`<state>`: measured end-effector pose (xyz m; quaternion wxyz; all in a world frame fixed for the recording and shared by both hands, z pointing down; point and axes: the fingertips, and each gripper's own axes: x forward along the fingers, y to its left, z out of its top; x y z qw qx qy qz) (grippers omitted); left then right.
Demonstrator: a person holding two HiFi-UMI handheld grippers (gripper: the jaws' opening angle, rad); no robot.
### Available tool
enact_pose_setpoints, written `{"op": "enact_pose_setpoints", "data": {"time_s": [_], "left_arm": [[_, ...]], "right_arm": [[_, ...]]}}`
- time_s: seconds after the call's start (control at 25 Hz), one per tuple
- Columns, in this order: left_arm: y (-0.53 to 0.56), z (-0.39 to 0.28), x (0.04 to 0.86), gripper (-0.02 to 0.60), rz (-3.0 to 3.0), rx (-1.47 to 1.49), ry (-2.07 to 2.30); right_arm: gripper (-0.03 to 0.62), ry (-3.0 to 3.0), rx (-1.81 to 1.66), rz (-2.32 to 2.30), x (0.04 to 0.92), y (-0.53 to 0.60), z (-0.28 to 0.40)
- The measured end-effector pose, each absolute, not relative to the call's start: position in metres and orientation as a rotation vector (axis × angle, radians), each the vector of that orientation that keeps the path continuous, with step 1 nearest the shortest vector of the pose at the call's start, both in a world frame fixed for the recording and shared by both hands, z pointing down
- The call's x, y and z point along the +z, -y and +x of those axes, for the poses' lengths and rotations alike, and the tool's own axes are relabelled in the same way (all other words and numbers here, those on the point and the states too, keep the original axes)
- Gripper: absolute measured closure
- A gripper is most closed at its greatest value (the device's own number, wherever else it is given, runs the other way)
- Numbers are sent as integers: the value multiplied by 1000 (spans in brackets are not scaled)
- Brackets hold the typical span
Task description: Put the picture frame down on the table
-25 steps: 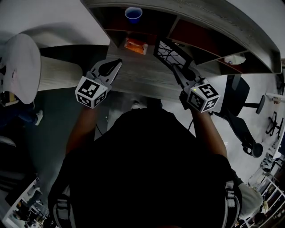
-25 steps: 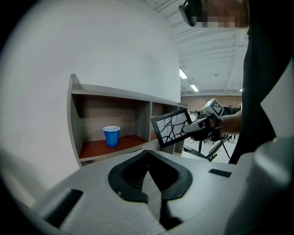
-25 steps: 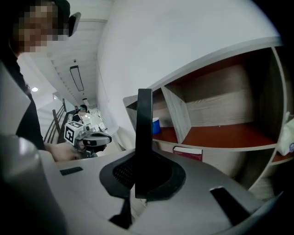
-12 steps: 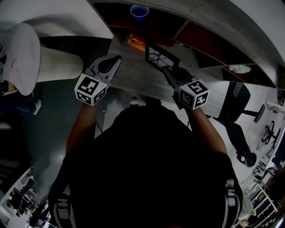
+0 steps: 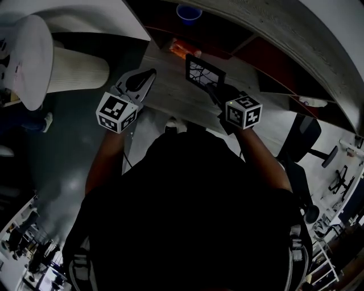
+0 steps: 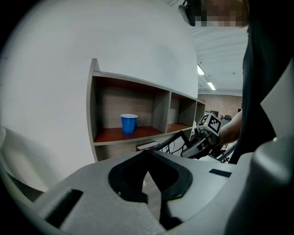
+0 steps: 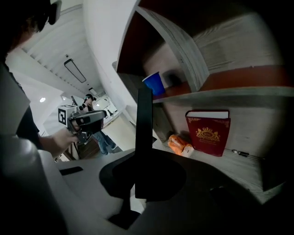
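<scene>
Pinching the picture frame [image 5: 203, 71] by its near edge, your right gripper [image 5: 216, 91] could let it topple. Your left gripper [image 5: 150, 74] is closed, empty.

In the right gripper view the picture frame [image 7: 144, 133] stands edge-on, its bottom buried between the right tongs [image 7: 141, 190].

Frame [image 5: 203, 71], black with a branching pattern, is gripped at its near edge by right gripper [image 5: 214, 91] and tilted over the grey table [image 5: 170, 96]; contact with the table cannot be told. Left gripper [image 5: 149, 75] is held over the table's left edge, tips together, nothing in it. Orange packet [image 5: 183, 48] is seen at the table's back, just beyond the frame. Blue cup [image 5: 189, 11] is set in a shelf [image 5: 318, 57] compartment. Lower half is filled by a dark-shirted person [image 5: 187, 216]. Office chair [image 5: 298, 142] is seen at right.
</scene>
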<state>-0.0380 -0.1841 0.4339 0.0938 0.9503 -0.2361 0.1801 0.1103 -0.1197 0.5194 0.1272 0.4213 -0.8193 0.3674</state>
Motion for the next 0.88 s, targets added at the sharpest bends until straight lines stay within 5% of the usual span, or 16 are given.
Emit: {"op": "enact_pose_setpoints", "data": {"time_s": [0.88], "left_arm": [[203, -53, 455, 566, 2734, 620, 803]], "right_arm": [[577, 2206, 1377, 1060, 634, 130, 107]]}}
